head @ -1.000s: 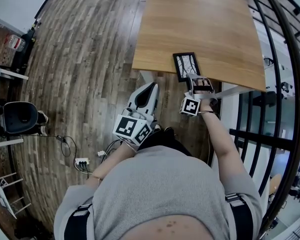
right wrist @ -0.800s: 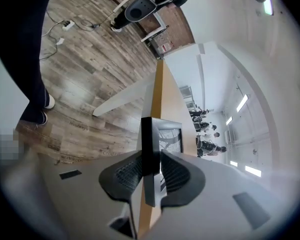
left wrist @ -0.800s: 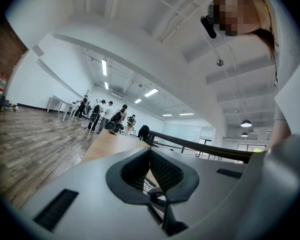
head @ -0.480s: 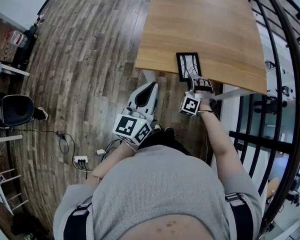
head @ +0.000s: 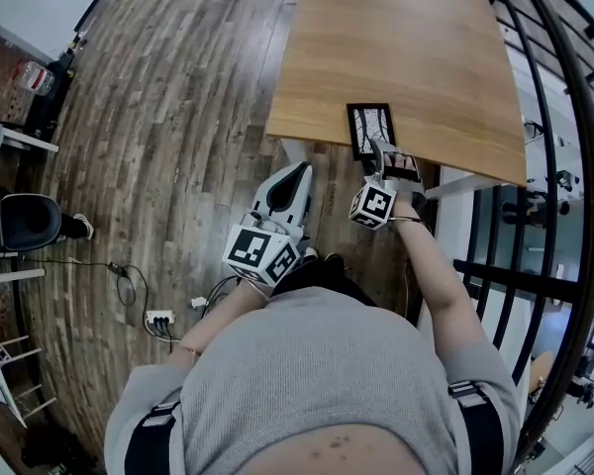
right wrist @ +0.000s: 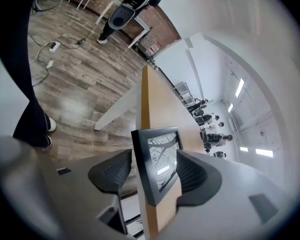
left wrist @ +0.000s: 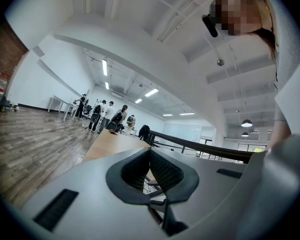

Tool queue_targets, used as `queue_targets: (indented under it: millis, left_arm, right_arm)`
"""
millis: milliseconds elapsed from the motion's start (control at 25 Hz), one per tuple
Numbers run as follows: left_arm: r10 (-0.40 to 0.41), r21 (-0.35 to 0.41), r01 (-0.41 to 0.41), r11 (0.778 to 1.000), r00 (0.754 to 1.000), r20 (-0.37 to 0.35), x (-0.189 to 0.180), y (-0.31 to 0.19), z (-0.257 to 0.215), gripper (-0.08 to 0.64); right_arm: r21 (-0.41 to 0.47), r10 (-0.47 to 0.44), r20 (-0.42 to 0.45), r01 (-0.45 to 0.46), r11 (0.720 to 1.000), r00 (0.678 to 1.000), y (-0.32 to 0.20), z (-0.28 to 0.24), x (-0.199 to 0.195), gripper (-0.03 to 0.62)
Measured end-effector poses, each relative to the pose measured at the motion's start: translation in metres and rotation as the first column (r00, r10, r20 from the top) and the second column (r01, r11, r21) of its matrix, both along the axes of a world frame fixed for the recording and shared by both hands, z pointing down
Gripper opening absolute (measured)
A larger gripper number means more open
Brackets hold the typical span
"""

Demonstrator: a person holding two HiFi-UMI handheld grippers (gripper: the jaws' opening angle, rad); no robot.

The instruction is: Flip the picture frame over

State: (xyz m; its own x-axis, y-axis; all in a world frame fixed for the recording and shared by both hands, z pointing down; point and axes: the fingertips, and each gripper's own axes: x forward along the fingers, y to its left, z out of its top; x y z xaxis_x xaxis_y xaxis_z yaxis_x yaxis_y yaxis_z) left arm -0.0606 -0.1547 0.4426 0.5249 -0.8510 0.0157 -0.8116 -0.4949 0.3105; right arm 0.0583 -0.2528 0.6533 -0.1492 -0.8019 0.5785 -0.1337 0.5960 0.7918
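Overhead, the head view showed the picture frame (head: pixel 370 129) lying flat, glass side up, at the near edge of the wooden table (head: pixel 396 38), with its near end reaching that edge. Your right gripper (head: pixel 381 150) was rolled onto its side at the frame's near end, its marker cube (head: pixel 373 206) turned toward you. Seen from the right gripper view, the right gripper (right wrist: pixel 154 158) had its jaws held well apart and clamped on nothing. The frame (right wrist: pixel 159 146) stood between them, one jaw on the glass side and the other on the side of the table's underside. Whether either pad touched the frame could not be told.

Your left gripper (head: pixel 299 169) hung below and short of the table edge, over the plank floor (head: pixel 178 117), pointing toward the table. The left gripper view showed the left gripper (left wrist: pixel 150 151) with its pads meeting at the tips and holding nothing. Beyond them lay the tabletop (left wrist: pixel 112 141), with a group of people (left wrist: pixel 104 116) far off.
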Motion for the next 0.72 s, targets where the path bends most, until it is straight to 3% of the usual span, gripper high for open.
queue_targets:
  millis: [200, 320, 400, 520, 720]
  left_arm:
    - [0.012, 0.002, -0.012, 1.000, 1.000, 0.000, 0.008, -0.002, 0.001, 0.006]
    - [0.020, 0.009, -0.020, 1.000, 1.000, -0.007, 0.011, -0.006, -0.002, 0.006]
    - [0.027, 0.016, -0.026, 1.000, 1.000, -0.011, 0.014, -0.009, -0.004, 0.006]
    - [0.044, 0.032, -0.043, 0.999, 0.999, -0.023, 0.022, -0.011, -0.011, 0.006]
    - [0.084, 0.071, -0.082, 0.994, 0.996, -0.036, 0.039, -0.013, -0.027, 0.006]
  right_arm:
    - [0.008, 0.041, 0.078, -0.042, 0.999, 0.996, 0.013, -0.024, 0.008, 0.265]
    - [0.021, 0.127, 0.249, -0.137, 0.990, 0.960, 0.013, -0.065, 0.021, 0.264]
    - [0.005, 0.192, 0.450, -0.218, 0.976, 0.872, 0.012, -0.103, 0.027, 0.264]
    - [-0.008, 0.219, 0.713, -0.305, 0.952, 0.666, 0.017, -0.172, 0.035, 0.262]
    - [0.024, 0.108, 0.919, -0.327, 0.945, 0.379, 0.047, -0.266, 0.035, 0.259]
